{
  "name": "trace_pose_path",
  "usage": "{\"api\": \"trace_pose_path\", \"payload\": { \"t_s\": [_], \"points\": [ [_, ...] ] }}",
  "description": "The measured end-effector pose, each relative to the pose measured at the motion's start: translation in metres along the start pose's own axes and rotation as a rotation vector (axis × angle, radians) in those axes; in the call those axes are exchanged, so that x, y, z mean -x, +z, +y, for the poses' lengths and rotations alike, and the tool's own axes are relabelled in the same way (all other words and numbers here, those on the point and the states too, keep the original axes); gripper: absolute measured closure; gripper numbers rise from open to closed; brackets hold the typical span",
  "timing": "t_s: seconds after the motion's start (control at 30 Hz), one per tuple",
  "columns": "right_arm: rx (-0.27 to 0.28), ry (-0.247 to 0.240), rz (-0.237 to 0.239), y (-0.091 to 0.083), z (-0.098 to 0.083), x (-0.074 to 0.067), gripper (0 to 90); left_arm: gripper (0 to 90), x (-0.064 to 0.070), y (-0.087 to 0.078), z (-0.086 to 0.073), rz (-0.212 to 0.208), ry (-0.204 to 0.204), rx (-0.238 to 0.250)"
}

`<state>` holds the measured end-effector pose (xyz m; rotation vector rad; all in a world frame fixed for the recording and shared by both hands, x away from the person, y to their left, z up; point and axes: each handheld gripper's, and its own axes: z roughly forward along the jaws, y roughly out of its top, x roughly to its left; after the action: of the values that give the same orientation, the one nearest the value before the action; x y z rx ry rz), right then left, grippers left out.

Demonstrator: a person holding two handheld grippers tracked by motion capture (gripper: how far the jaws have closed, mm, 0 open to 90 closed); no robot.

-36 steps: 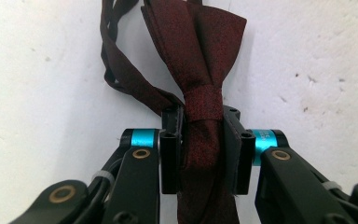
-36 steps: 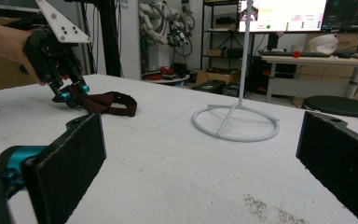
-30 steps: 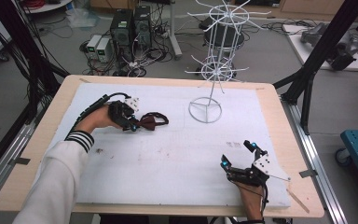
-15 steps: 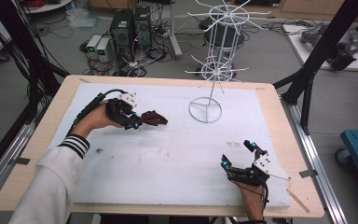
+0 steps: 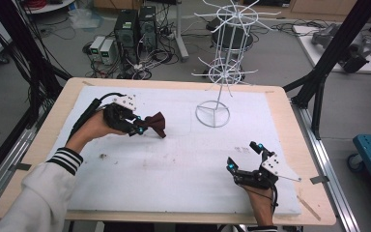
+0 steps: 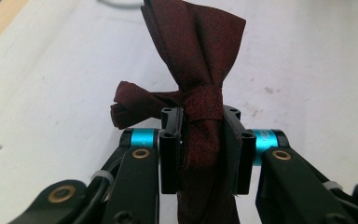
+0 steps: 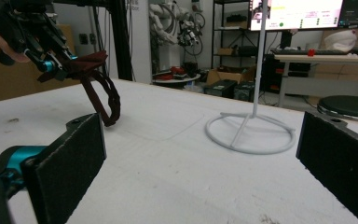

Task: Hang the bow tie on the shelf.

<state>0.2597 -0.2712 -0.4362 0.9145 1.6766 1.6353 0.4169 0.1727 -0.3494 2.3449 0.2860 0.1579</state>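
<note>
A dark red bow tie [image 5: 155, 123] hangs off the white mat, pinched at its knot by my left gripper [image 5: 139, 126], which is shut on it at the left of the table. In the left gripper view the bow tie [image 6: 200, 84] stands between the two black jaws, with the left gripper [image 6: 200, 140] clamped on the knot band. In the right gripper view the bow tie [image 7: 86, 65] is lifted, its strap loop dangling to the mat. My right gripper [image 5: 244, 157] rests open near the front right edge; the right gripper [image 7: 200, 154] has nothing between its wide-set jaws.
A white wire display stand [image 5: 222, 72] rises from a ring base [image 5: 213, 114] at the back centre of the white mat [image 5: 183, 164]; the ring base [image 7: 249, 133] lies ahead of my right gripper. Black frame posts flank the table.
My left gripper has lifted the bow tie off the mat and carried it up and to the right. The right gripper has stayed put.
</note>
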Motion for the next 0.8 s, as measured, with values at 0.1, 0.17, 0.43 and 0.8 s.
{"api": "trace_pose_path", "payload": {
  "t_s": [0.1,0.17,0.43,0.8],
  "points": [
    [0.001,-0.001,0.021,0.001,0.007,-0.001,0.6,71.1,0.007,-0.001,0.003,-0.001,-0.015,0.026],
    [-0.006,-0.009,0.040,0.003,0.012,-0.001,0.6,71.1,0.011,-0.002,0.005,0.007,0.001,0.027],
    [-0.033,-0.002,0.099,0.010,0.033,0.001,0.6,71.2,0.025,-0.008,0.015,-0.027,0.002,0.083],
    [-0.075,-0.040,0.216,0.026,0.058,-0.008,0.6,71.2,0.042,-0.012,0.022,-0.054,-0.022,0.231]
  ]
}}
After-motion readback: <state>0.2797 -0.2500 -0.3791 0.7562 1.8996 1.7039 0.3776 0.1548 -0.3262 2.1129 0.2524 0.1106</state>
